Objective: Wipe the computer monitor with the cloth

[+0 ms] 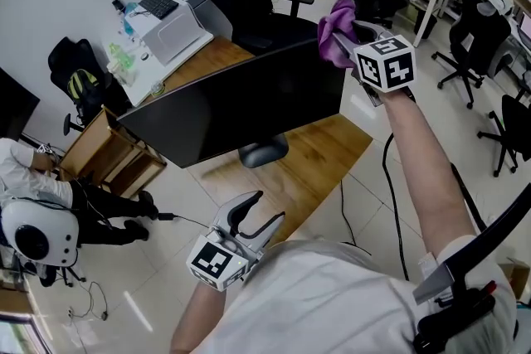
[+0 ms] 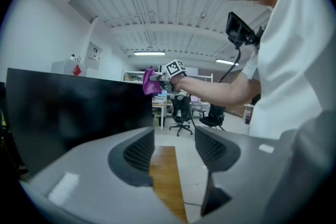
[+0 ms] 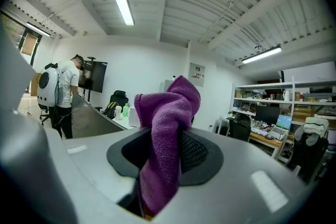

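Observation:
A black monitor [image 1: 241, 104] stands on a wooden desk [image 1: 319, 149], its dark screen facing me. My right gripper [image 1: 358, 39] is raised at the screen's top right corner, shut on a purple cloth [image 1: 335, 31] that bunches out past the jaws. In the right gripper view the cloth [image 3: 168, 134] fills the gap between the jaws and the monitor's top edge [image 3: 92, 120] runs off to the left. My left gripper [image 1: 254, 216] hangs low near my body, open and empty. Its view shows the screen [image 2: 73, 113] at left and the cloth [image 2: 151, 83] far ahead.
A black office chair [image 1: 249, 4] stands behind the desk, beside a white printer [image 1: 174, 31] and bottles. A person with a white backpack [image 1: 33, 232] is at the far left. More chairs [image 1: 477, 37] and desks fill the right. A cable [image 1: 390, 178] trails on the floor.

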A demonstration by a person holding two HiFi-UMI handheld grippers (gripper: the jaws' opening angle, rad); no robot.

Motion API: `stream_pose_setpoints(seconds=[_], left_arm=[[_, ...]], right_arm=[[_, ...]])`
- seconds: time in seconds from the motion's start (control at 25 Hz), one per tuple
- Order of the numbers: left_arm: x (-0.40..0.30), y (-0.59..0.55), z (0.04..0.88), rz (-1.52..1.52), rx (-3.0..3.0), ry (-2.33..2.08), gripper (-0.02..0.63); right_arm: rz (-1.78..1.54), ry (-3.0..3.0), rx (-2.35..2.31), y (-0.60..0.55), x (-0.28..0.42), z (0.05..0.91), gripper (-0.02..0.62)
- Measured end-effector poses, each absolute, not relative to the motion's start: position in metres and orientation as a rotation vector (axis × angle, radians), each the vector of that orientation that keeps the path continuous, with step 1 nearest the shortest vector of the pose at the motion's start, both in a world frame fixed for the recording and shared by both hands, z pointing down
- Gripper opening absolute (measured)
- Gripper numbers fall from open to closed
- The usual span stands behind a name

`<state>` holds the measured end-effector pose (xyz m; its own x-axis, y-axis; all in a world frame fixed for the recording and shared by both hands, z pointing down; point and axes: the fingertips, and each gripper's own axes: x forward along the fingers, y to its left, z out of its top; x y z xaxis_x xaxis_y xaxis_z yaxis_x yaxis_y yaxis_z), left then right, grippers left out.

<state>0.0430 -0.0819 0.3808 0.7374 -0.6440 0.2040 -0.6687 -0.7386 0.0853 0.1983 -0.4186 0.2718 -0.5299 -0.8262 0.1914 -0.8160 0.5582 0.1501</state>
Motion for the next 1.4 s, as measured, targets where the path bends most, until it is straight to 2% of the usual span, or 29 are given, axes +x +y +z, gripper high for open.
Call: stream_pose_setpoints(seconds=[0.44,1.4], left_arm=[[0.066,-0.082,0.386,0.225,2.771,-1.048,0.260],[0.069,-0.075,0.398,0.307,2.699,-1.065,0.260]], right_arm=[[-0.045,-2.507,1.397,-0.429,0.235,0.285,0.130],[0.123,-2.448,1.346,-0.424,0.246,0.385,0.130]])
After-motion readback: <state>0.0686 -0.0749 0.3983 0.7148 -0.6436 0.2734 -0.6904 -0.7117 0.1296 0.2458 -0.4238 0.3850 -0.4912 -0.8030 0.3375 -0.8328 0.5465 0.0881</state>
